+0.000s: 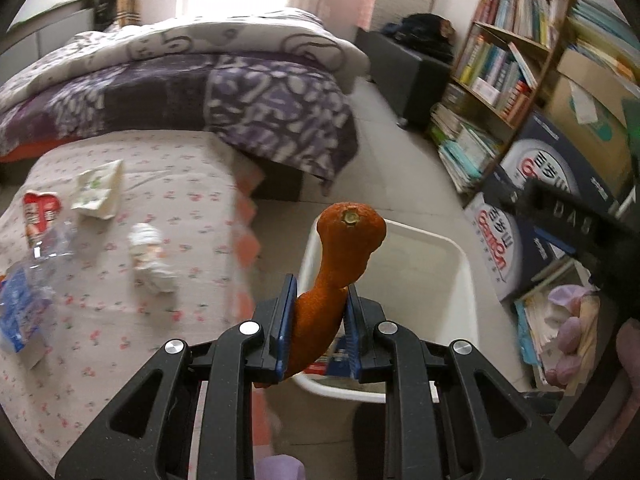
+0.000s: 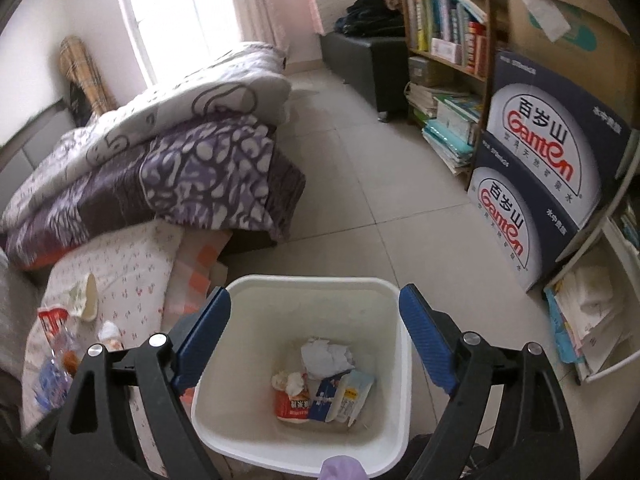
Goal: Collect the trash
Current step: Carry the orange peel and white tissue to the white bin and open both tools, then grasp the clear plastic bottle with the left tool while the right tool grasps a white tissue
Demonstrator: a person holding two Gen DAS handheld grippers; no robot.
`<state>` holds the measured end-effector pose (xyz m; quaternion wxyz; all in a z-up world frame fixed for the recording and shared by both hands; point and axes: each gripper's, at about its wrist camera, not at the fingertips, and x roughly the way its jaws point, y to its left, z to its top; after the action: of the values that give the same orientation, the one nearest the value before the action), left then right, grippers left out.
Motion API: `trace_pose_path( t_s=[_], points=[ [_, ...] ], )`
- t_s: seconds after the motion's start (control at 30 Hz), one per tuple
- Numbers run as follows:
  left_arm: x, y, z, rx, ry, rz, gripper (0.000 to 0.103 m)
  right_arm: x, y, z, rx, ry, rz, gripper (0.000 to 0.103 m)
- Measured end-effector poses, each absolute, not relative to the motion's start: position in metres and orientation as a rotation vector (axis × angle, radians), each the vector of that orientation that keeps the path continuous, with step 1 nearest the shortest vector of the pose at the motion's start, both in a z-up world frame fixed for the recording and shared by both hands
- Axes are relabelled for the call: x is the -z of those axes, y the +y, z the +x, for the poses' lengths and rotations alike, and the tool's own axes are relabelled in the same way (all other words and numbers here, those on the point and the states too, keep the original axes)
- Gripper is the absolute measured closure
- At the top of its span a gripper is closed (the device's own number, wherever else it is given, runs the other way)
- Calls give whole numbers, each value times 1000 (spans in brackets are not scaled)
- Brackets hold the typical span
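Left wrist view, lower centre of the frame: the left claw (image 1: 318,320) is clamped on a long strip of orange peel (image 1: 340,264), its blue pads pressing the peel's lower part from both sides while the stem end rises free toward the middle of the picture. Just behind the peel and to its right sits the white bin (image 1: 464,280) on the tiled floor, beside the bed (image 1: 120,280). On the bed's flowered sheet, at the left of that frame, more litter lies waiting: a crumpled tissue (image 1: 150,256), a pale wrapper (image 1: 98,194), a red packet (image 1: 40,212) and a clear plastic bag (image 1: 28,300).

In the right wrist view the right claw (image 2: 314,336) stands wide apart with nothing between its pads, hanging above the bin's mouth. At the bottom of the bin, in the lower centre of the frame, lie a wad of white paper (image 2: 326,356) and some flattened cartons (image 2: 320,398).

My reading is that the step in hand is carrying the peel to the bin, with the right claw already emptied there. The next move calls for bringing the left claw fully over the bin's opening, since the peel looks to be at its near rim rather than squarely above it, then parting the pads so the peel falls inside. The right claw is free to go back to the bed for the tissue or wrapper.
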<state>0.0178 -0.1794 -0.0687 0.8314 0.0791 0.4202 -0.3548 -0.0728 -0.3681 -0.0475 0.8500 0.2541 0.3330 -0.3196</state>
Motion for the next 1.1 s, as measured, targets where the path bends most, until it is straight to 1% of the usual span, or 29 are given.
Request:
trace_pose_path(
  t_s=[0.07, 0.1, 0.13, 0.17, 0.2, 0.27, 0.53, 0.63, 0.7, 0.87, 0.97, 1.1],
  points=[
    [71, -188, 15, 781, 908, 161, 81, 47, -373, -74, 672, 696, 557, 19],
    [73, -193, 13, 801, 919, 157, 78, 47, -375, -75, 669, 694, 572, 19],
    [74, -196, 11, 816, 927, 155, 78, 47, -376, -75, 666, 693, 581, 19],
    [75, -200, 10, 831, 935, 156, 71, 46, -376, -74, 663, 693, 585, 19],
    [76, -202, 9, 840, 941, 160, 58, 46, -375, -74, 661, 693, 586, 19],
    [78, -204, 7, 848, 939, 170, 47, 45, -372, -72, 654, 693, 583, 19],
    [76, -178, 28, 754, 954, 156, 40, 45, -356, -57, 610, 716, 572, 19],
    [74, -162, 36, 711, 949, 142, 35, 46, -342, -46, 574, 738, 550, 19],
    [72, -149, 43, 660, 937, 154, 30, 46, -333, -39, 559, 747, 537, 19],
    [64, -118, 65, 531, 893, 218, 25, 48, -309, -22, 519, 773, 502, 19],
    [61, -102, 82, 445, 882, 301, 22, 50, -299, -13, 500, 789, 487, 19],
    [64, -92, 114, 294, 849, 528, 18, 53, -282, 0, 477, 817, 445, 19]
  ],
)
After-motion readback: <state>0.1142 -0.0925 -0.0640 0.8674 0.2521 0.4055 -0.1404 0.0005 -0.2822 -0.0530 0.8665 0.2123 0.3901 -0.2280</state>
